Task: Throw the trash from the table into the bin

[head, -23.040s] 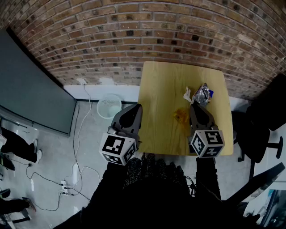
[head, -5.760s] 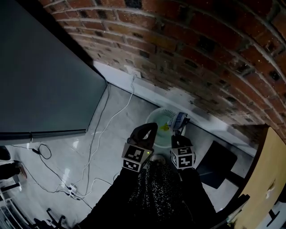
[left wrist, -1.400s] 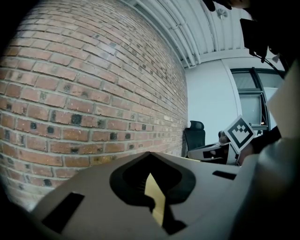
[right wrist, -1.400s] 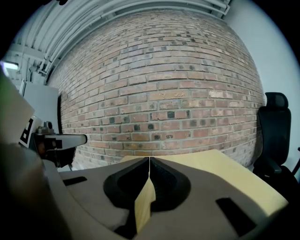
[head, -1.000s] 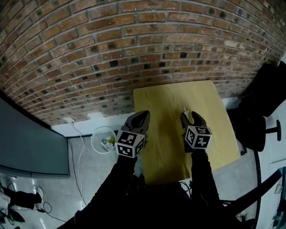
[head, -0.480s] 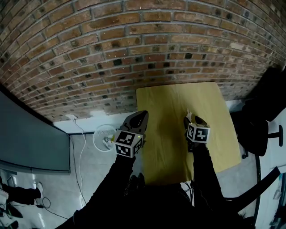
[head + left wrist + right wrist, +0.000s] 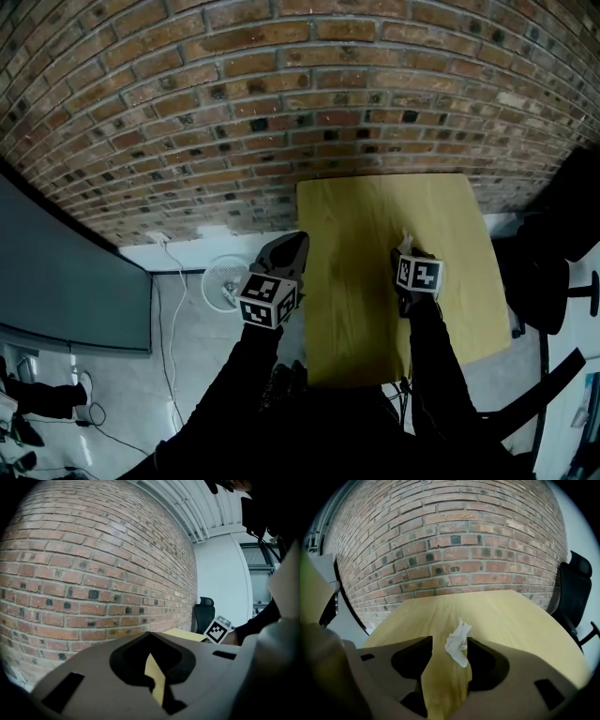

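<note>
One crumpled tissue (image 7: pixel 457 645) remains on the wooden table (image 7: pixel 375 211). The right gripper (image 7: pixel 450 641) straddles it with its jaws spread, not yet pinching. The left gripper (image 7: pixel 150 634) is clenched and empty. The mesh bin (image 7: pixel 223 281) stands on the floor beside the table.

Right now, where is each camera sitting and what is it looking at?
Head view: on the person's head, looking steeply down at the table, bin, dark sleeves, left gripper and right gripper.
Left gripper view: rides the left gripper, facing the brick wall; its shut jaws show.
Right gripper view: rides the right gripper, tilted down at the tissue between its open jaws.
Shared: head and right gripper views show table and tissue.
</note>
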`<state>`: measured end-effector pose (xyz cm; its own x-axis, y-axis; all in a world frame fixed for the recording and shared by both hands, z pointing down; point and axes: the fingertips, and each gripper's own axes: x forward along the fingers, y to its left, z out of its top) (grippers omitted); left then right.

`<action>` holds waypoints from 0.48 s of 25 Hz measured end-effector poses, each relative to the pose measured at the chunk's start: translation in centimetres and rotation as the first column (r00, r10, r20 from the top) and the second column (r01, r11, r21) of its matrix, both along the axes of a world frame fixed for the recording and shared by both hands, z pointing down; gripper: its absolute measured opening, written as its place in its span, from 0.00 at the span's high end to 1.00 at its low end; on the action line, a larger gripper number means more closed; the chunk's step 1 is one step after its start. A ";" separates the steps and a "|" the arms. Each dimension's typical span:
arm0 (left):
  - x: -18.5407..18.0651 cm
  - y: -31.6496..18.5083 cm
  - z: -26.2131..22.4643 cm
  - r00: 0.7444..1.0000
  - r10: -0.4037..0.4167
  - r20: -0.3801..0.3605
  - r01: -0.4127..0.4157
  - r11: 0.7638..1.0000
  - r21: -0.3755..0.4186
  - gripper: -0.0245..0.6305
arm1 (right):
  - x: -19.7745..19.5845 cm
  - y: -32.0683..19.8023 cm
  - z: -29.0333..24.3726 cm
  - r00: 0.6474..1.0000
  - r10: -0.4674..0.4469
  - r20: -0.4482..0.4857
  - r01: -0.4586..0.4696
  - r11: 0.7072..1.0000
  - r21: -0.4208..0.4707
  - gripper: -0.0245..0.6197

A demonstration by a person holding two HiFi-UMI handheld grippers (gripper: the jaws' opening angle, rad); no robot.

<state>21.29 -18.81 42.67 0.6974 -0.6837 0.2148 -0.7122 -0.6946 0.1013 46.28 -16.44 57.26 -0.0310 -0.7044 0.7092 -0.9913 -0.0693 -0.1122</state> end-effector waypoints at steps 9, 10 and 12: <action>-1.5 -0.2 -0.1 0.999 -0.036 -0.012 0.036 0.999 -0.008 0.95 | 0.4 1.3 1.7 0.999 0.007 -0.043 -0.011 0.996 -0.086 0.90; -1.7 -0.1 -0.1 0.999 -0.040 -0.013 0.040 0.999 -0.007 0.95 | 0.3 1.2 1.6 0.999 0.004 -0.042 -0.007 0.997 -0.082 0.91; -2.1 -0.1 -0.1 0.999 -0.046 -0.015 0.046 0.999 -0.007 0.95 | 0.0 1.1 1.2 0.999 0.002 -0.036 -0.004 0.998 -0.067 0.92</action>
